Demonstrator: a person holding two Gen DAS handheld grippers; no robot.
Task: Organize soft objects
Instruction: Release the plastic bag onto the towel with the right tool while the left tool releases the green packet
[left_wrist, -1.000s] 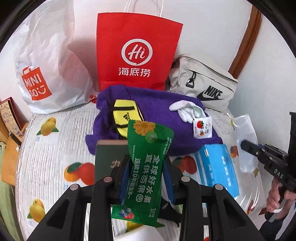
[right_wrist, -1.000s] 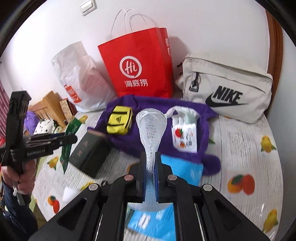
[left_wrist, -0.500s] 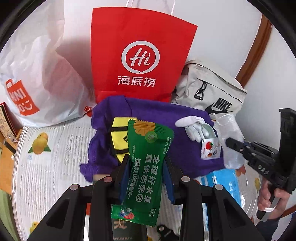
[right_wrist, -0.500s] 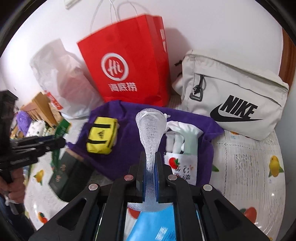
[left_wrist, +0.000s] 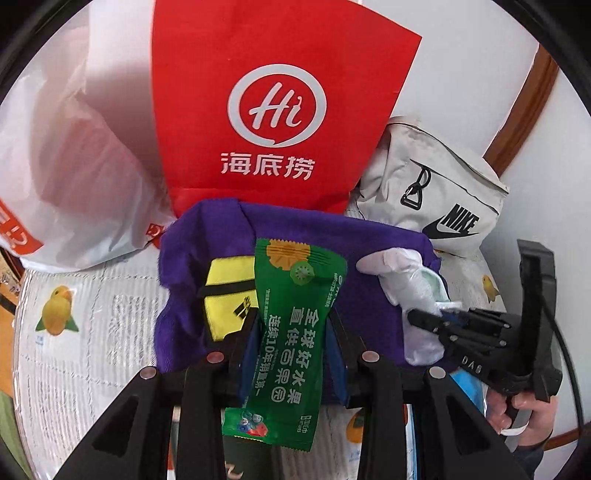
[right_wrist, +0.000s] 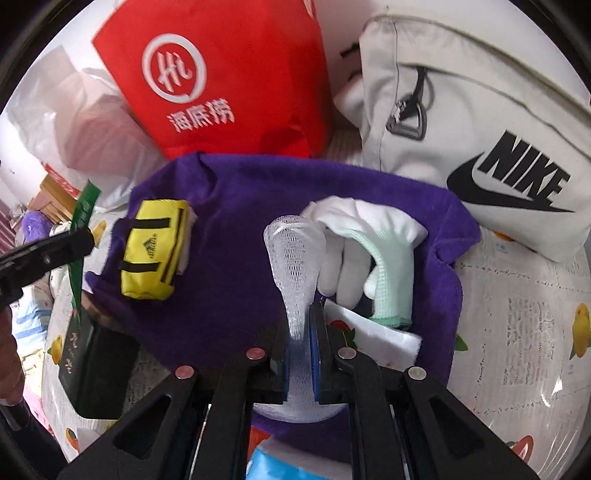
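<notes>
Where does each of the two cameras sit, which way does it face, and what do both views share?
Left wrist: on the left gripper, looking down along its jaws shut on a green snack packet; the other gripper and a hand show at right.
Right wrist: on the right gripper, jaws pinching white foam netting, above white gloves.
Shared: purple towel, yellow pouch, red paper bag, beige Nike bag.

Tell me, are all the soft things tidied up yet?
Not yet. The yellow pouch and white gloves already lie on the purple towel. The left gripper holds a green snack packet; the right gripper pinches a white foam net over the towel. Both need setting down, and a blue packet waits off the towel.
</notes>
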